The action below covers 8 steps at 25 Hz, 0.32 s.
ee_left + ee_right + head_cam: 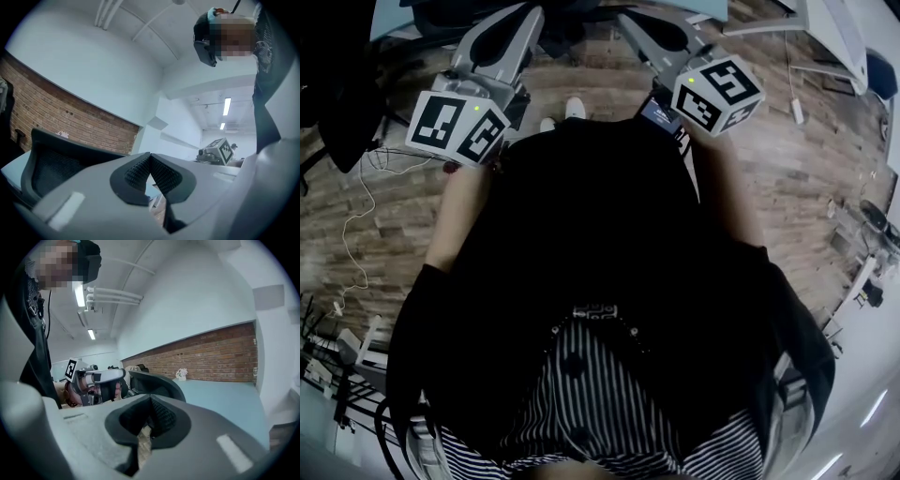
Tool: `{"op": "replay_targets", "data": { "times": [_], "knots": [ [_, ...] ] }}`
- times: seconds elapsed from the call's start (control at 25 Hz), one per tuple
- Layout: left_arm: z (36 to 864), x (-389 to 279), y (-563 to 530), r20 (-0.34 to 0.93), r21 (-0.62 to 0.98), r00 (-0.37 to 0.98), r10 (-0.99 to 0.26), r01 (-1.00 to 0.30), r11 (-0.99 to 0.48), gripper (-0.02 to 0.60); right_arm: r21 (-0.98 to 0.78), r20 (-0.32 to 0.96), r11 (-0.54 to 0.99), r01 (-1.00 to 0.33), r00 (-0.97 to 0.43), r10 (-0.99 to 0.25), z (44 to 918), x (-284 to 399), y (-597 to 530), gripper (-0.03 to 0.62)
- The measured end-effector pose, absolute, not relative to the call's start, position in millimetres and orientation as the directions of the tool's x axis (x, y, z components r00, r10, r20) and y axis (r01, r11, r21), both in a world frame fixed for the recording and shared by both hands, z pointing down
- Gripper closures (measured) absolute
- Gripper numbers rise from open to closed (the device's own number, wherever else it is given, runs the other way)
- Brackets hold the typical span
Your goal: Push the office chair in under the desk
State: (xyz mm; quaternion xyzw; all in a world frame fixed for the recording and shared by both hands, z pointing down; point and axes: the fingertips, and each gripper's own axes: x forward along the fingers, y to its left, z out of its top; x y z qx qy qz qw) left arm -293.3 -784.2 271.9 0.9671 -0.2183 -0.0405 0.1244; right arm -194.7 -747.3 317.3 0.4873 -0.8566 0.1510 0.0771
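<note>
Left gripper [150, 161] and right gripper [150, 404] both have jaws clenched on nothing, poised near the backrest of the office chair [161, 383], which stands at the near edge of the bench [220, 394]; an off-centre push from narrow closed tips may swivel it askew

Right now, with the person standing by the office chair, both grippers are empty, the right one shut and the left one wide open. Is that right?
Not quite. The left gripper is shut too: the left gripper view shows its pads meeting with nothing between them. The rest stands: both are empty, and the right gripper is shut.
</note>
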Motion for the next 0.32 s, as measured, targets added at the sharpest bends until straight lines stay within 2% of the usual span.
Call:
{"op": "replay_targets", "data": {
  "times": [0.32],
  "knots": [
    [280, -296, -772, -0.002, 0.257, 0.907, -0.422, -0.407, -0.876, 0.578, -0.182, 0.299, 0.455, -0.872, -0.49, -0.819, 320, -182, -729, 0.594]
  ]
}}
